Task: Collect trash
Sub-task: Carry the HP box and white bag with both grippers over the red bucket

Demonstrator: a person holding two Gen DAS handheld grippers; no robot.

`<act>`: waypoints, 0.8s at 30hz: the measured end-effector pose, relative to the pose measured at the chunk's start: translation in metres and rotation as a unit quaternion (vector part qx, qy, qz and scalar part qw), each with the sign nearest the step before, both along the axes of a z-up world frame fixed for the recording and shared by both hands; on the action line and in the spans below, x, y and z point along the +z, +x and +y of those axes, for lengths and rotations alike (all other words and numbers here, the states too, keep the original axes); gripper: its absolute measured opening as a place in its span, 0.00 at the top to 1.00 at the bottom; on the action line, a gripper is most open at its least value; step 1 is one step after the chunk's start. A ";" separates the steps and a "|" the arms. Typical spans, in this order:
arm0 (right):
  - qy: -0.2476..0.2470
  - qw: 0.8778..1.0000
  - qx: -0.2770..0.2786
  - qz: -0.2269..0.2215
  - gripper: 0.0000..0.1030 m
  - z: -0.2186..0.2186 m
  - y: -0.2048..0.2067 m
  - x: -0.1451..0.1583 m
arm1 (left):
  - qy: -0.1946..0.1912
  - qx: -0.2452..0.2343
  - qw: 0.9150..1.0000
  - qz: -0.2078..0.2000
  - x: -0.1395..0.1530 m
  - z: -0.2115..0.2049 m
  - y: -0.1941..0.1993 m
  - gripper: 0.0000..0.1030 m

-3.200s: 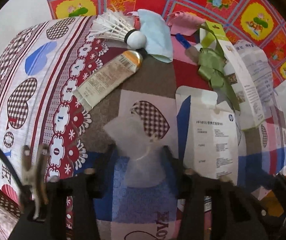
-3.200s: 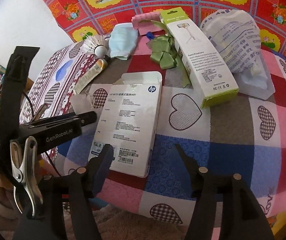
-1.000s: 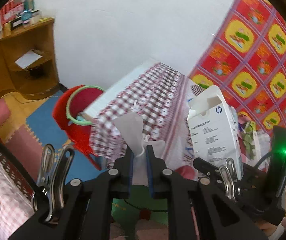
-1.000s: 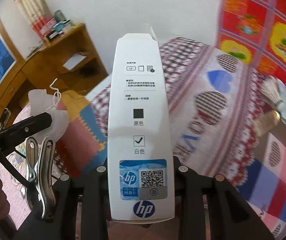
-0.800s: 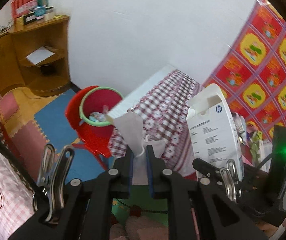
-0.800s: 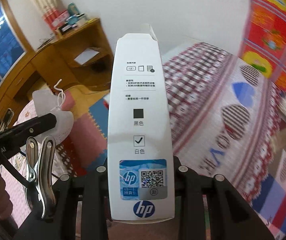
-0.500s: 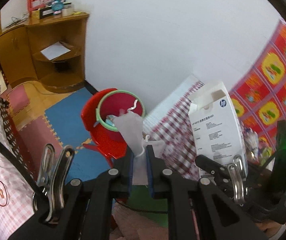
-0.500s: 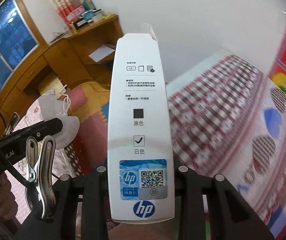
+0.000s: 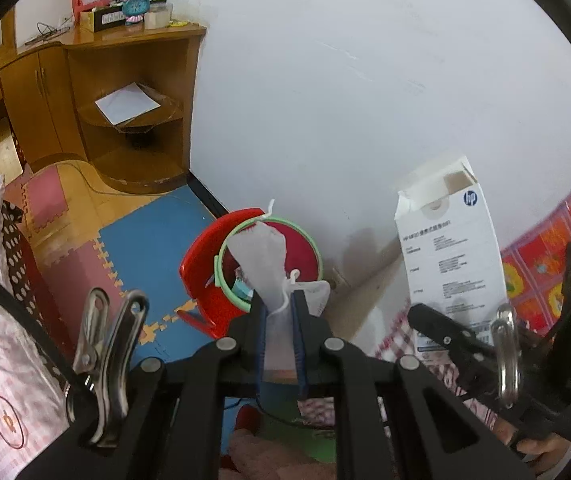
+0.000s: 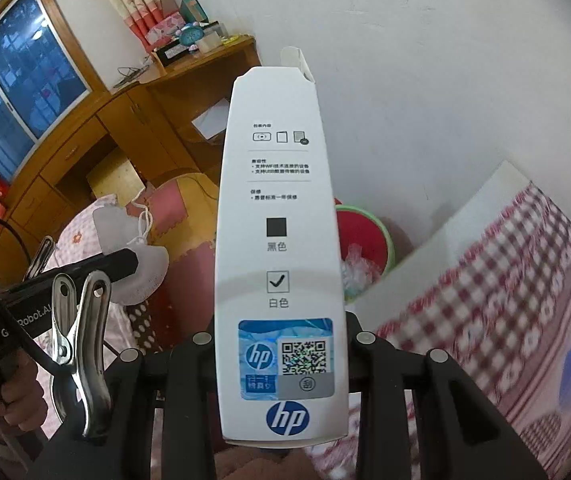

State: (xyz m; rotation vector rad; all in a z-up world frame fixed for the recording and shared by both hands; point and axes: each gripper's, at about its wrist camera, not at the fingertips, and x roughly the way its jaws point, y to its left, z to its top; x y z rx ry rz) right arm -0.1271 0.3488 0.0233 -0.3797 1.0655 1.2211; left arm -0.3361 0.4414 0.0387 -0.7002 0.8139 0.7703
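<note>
My left gripper point(image 9: 278, 312) is shut on a crumpled white face mask point(image 9: 265, 256) that sticks up between its blue pads. Just beyond it, low on the floor by the white wall, stands a red bin with a green rim point(image 9: 313, 256), some trash inside. My right gripper point(image 10: 279, 344) is shut on a tall white HP box point(image 10: 277, 216), held upright. The box point(image 9: 449, 256) and right gripper show at the right of the left wrist view. The mask point(image 10: 125, 232) and left gripper point(image 10: 125, 264) show at the left of the right wrist view, the bin point(image 10: 365, 236) behind the box.
A wooden corner shelf and desk point(image 9: 125, 92) stand left of the bin, with a white paper on a shelf. Blue and pink foam mats point(image 9: 145, 240) cover the floor. The bed with its checked cover point(image 10: 485, 300) lies to the right. A hand point(image 10: 13, 396) grips the left gripper's handle.
Both grippers swung away from the bed toward the corner of the room. The red bin came from the left to right behind the mask and looks nearer. Both grips are unchanged.
</note>
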 end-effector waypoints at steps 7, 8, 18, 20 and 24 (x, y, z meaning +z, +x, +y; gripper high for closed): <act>-0.024 1.000 -0.008 0.010 0.69 0.037 0.021 -0.015 | -0.030 -0.016 0.999 0.006 -0.027 0.039 0.025 0.88; -0.030 0.999 -0.014 0.013 0.69 0.043 0.025 -0.019 | -0.034 -0.020 0.999 0.007 -0.032 0.045 0.029 0.88; -0.084 0.994 -0.067 0.027 0.68 0.092 0.048 -0.061 | -0.073 -0.093 0.993 0.027 -0.097 0.110 0.084 0.88; -0.096 0.992 -0.076 0.031 0.68 0.103 0.052 -0.070 | -0.080 -0.105 0.991 0.035 -0.111 0.117 0.095 0.88; -0.118 0.987 -0.098 0.041 0.68 0.114 0.060 -0.088 | -0.092 -0.132 0.986 0.050 -0.142 0.133 0.115 0.88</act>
